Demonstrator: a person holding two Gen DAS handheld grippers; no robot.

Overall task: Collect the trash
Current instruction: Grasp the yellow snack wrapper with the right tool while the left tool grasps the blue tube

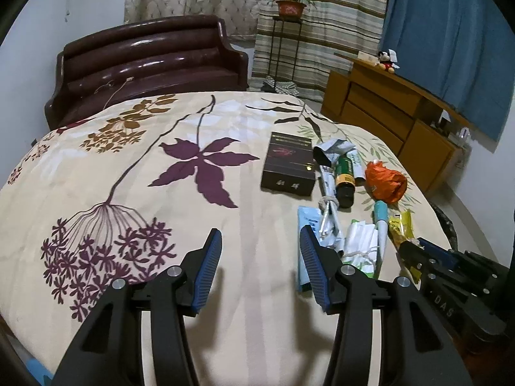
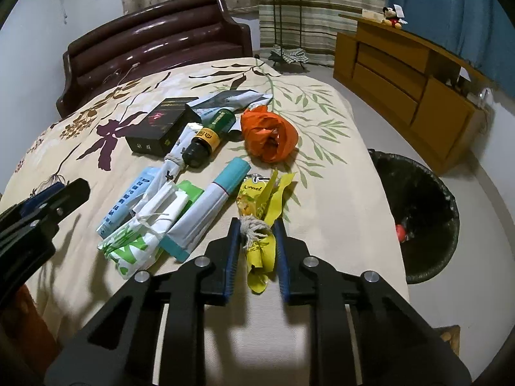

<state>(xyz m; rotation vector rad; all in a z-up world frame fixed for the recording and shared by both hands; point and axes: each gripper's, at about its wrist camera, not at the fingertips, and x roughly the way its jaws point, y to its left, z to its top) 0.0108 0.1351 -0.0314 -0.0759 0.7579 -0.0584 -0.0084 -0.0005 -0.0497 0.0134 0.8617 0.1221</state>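
Right tool: the right tool has its blue pads on either side of the yellow snack wrapper, closed in on it near its knotted string, low over the bed.
Left tool: the left tool hovers over bare floral bedspread with its pads wide apart and nothing between them; its right pad sits just beside the light blue packet.
Trash pile: on the right part of the bed lie a dark box, a green bottle with a black cap, a crumpled orange bag, a white and teal tube and a green and white tissue pack, close together, several touching.
Bin: a black-lined trash bin stands on the floor just beside the bed's right edge, with something red inside.
Background: a wooden cabinet stands along the wall.
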